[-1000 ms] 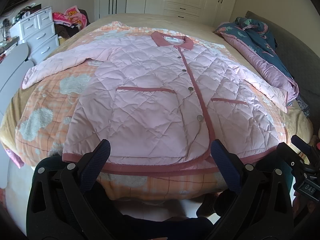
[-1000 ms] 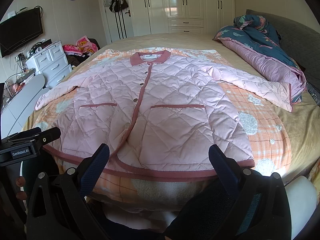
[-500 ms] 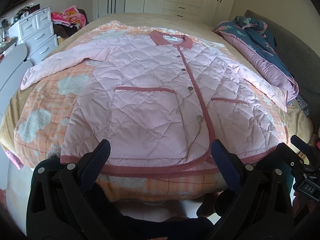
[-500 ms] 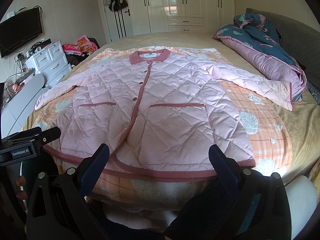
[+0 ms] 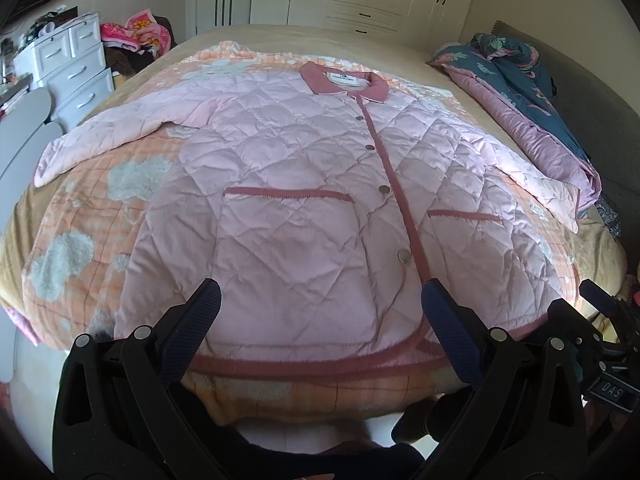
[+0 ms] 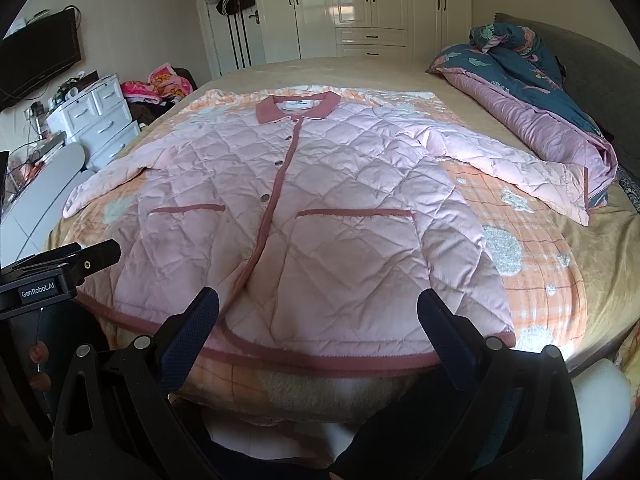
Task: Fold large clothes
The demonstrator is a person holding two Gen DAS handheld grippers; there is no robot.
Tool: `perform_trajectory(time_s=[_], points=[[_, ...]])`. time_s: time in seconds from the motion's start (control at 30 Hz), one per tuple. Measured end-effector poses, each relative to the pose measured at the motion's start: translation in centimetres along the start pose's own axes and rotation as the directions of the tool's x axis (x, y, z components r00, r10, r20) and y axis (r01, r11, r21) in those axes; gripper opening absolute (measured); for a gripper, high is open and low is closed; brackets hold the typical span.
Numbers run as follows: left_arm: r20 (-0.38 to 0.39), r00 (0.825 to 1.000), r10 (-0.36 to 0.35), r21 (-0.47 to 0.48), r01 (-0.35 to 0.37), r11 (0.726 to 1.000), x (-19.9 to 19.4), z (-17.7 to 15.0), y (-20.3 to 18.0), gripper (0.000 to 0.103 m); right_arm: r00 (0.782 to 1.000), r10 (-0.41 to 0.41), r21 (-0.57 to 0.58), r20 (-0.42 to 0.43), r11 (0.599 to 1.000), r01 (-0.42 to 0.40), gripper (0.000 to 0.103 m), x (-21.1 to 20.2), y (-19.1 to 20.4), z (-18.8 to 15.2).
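Note:
A pink quilted jacket [image 5: 304, 200] with darker pink trim lies flat and buttoned on the bed, collar at the far end, both sleeves spread out sideways. It also shows in the right wrist view [image 6: 320, 208]. My left gripper [image 5: 320, 304] is open and empty, just above the hem near the left pocket. My right gripper [image 6: 318, 308] is open and empty, above the hem below the right pocket. The left gripper's body [image 6: 52, 276] shows at the left edge of the right wrist view.
An orange checked blanket [image 5: 92, 216] lies under the jacket on the bed. A rolled blue and purple quilt [image 6: 532, 92] lies along the right side. White drawers [image 6: 96, 120] and a grey rounded board [image 5: 20, 132] stand left of the bed. Wardrobes [image 6: 360, 8] stand behind.
Both grippers have moved a little forward over the jacket's hem, so the jacket sits slightly lower and larger in both views. Both stay open.

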State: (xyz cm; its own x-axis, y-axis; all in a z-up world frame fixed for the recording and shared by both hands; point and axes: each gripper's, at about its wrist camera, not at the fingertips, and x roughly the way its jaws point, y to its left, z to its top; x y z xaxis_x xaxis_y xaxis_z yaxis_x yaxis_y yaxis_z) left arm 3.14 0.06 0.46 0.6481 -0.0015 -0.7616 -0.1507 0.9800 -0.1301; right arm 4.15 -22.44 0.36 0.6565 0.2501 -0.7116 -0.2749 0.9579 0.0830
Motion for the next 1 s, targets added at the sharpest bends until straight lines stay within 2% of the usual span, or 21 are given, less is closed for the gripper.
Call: perform_trajectory(time_s=[0.33, 1.0], points=[[0.0, 1.0, 0.011, -0.001, -0.011, 1.0, 1.9, 3.1, -0.6, 0.094, 1.0, -0.002, 0.008, -0.001, 1.0, 0.002, 0.099, 1.7, -0.6, 2.9], [0.001, 1.0, -0.002, 0.002, 0.002, 1.0, 6.6, 11.4, -1.8, 0.094, 0.998, -0.018, 0.058, 0.057, 0.998, 0.014, 0.099, 6.4, -1.8, 11.8]])
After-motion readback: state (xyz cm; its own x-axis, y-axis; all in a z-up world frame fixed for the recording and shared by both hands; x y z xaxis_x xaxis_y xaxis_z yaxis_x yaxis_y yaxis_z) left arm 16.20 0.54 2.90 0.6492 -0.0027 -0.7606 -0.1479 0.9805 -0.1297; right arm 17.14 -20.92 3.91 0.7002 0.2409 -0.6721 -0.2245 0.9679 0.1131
